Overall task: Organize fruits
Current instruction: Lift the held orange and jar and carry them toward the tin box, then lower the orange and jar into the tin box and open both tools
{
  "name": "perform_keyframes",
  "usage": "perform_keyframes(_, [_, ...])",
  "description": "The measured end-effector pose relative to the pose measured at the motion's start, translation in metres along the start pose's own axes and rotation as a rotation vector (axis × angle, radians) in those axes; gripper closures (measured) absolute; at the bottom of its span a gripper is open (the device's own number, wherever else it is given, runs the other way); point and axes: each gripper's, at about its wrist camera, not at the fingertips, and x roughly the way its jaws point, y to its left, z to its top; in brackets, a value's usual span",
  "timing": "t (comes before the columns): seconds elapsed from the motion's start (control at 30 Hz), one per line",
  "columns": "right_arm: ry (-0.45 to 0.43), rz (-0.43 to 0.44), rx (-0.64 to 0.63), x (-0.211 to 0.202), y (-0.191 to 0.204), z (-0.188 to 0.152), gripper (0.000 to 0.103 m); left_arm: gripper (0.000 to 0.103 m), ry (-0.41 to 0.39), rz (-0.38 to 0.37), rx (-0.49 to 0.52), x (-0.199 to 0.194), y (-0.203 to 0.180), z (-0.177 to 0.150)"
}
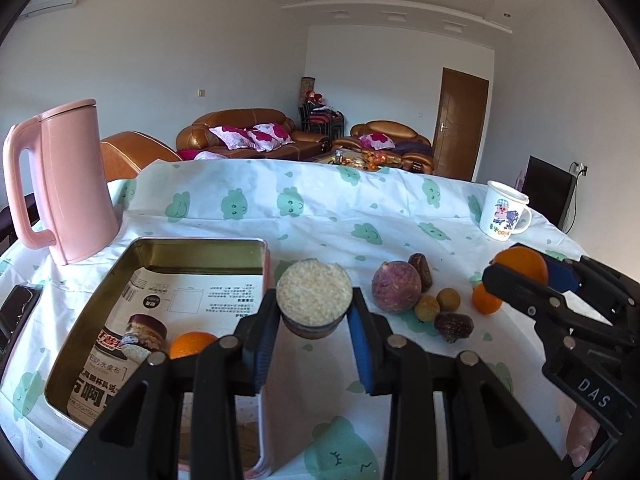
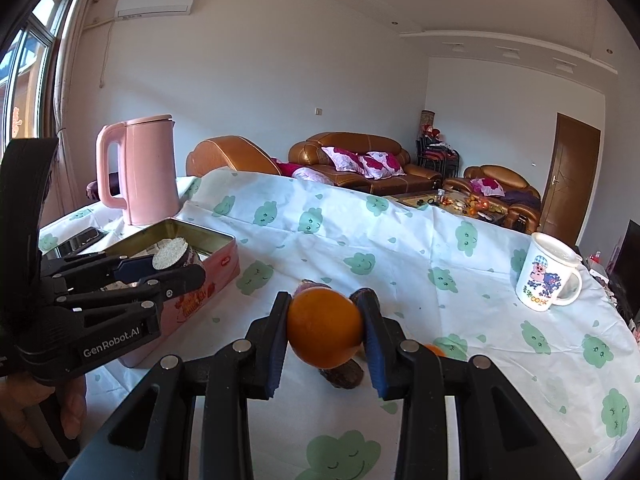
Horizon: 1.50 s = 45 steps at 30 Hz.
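Observation:
My left gripper (image 1: 314, 312) is shut on a round rice-topped cake (image 1: 315, 294) and holds it above the cloth, just right of the pink tin box (image 1: 80, 328). The box holds an orange (image 1: 191, 344) on printed paper. My right gripper (image 2: 324, 326) is shut on an orange (image 2: 325, 326), lifted above the fruit pile. On the cloth lie a purple passion fruit (image 1: 396, 287), two dates (image 1: 454, 326), two longans (image 1: 448, 300) and another orange (image 1: 485, 300). The right gripper also shows in the left wrist view (image 1: 520, 268), and the left gripper in the right wrist view (image 2: 172, 264).
A pink kettle (image 1: 68, 184) stands behind the box at the left. A white cartoon mug (image 1: 503, 212) stands at the far right of the table. A dark phone (image 1: 16, 312) lies left of the box. Sofas stand beyond the table.

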Motion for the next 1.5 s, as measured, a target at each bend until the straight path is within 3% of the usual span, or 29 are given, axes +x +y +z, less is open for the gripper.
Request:
perform_keyframes(0.3, [-0.005, 0.211, -0.043, 0.014, 0.062, 0.034, 0.067, 0.068, 0.026, 0.098, -0.052, -0.018, 0.059, 0.003])
perform_keyframes(0.53, [0.029, 0.306, -0.119, 0.032, 0.113, 0.035, 0.067, 0.068, 0.064, 0.177, -0.088, -0.02, 0.098, -0.006])
perform_keyframes(0.83, [0.098, 0.364, -0.1, 0.059, 0.131, 0.022, 0.067, 0.068, 0.116, 0.215, -0.1, -0.014, 0.119, -0.019])
perform_keyframes(1.5, [0.204, 0.421, -0.08, 0.08, 0.133, 0.003, 0.065, 0.066, 0.141, 0.23, -0.057, -0.01, 0.114, -0.025])
